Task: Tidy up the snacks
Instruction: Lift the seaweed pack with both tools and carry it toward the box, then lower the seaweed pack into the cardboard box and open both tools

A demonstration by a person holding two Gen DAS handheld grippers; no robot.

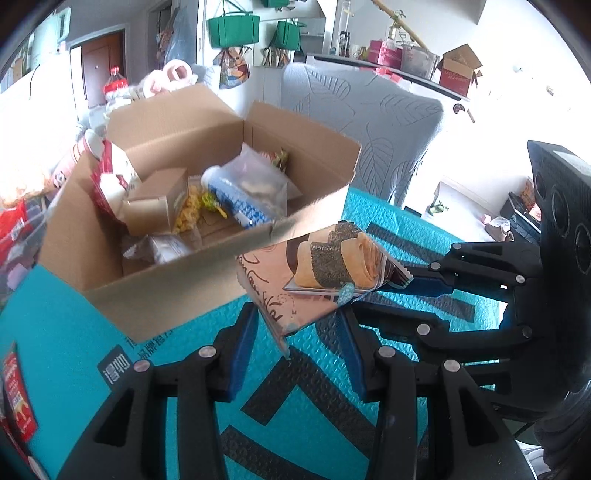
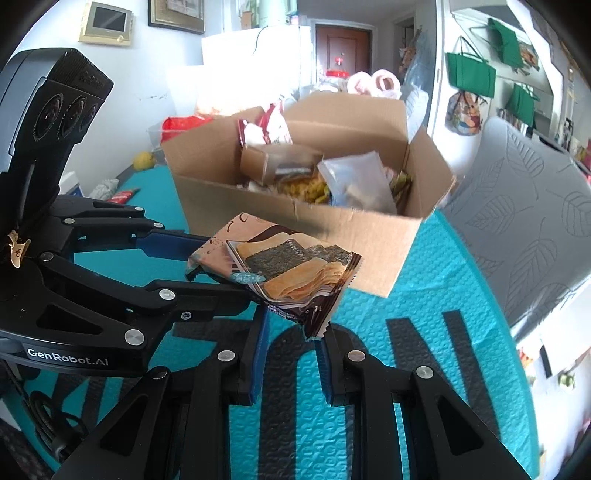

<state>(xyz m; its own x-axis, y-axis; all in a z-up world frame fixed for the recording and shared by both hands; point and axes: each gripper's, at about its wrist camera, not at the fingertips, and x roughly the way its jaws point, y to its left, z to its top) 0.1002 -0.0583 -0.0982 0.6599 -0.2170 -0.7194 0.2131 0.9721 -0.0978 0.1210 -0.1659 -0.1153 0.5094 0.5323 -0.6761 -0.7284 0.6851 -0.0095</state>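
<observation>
Teal, dimpled matting [image 1: 74,325] with large dark lettering covers the bench, and on it an open cardboard box [image 1: 207,280] is set. A snack packet [image 1: 325,273] — pink and brown, printed with seaweed-wrapped egg rolls — is held in the air just in front of the box's near wall, above the mat and outside the box. It is gripped at both ends. The left tongs [image 1: 291,343] are seen from their own camera with the packet's lower sealed edge between the blue-lined fingers [image 1: 240,354]; in the right wrist view their tips are hidden under the packet's left end, so the pinch itself cannot be made out there. The right tongs [image 2: 317,332] are closed on the crimped brown edge of the packet [image 2: 288,269] at its right end, and in the left wrist view they reach in from the right to that same edge.

Inside the box a brown carton [image 1: 162,199], a clear bag with a blue printed band [image 1: 240,199], yellow snacks [image 1: 192,212] and a red-and-white pack [image 1: 110,177] are piled loosely. A small red packet [image 1: 18,398] lies flat on the mat near the left edge. Behind the bench a grey chair back [image 1: 373,122] stitched with leaf outlines is visible, and green tote bags [image 1: 232,31] hang on the far wall.
</observation>
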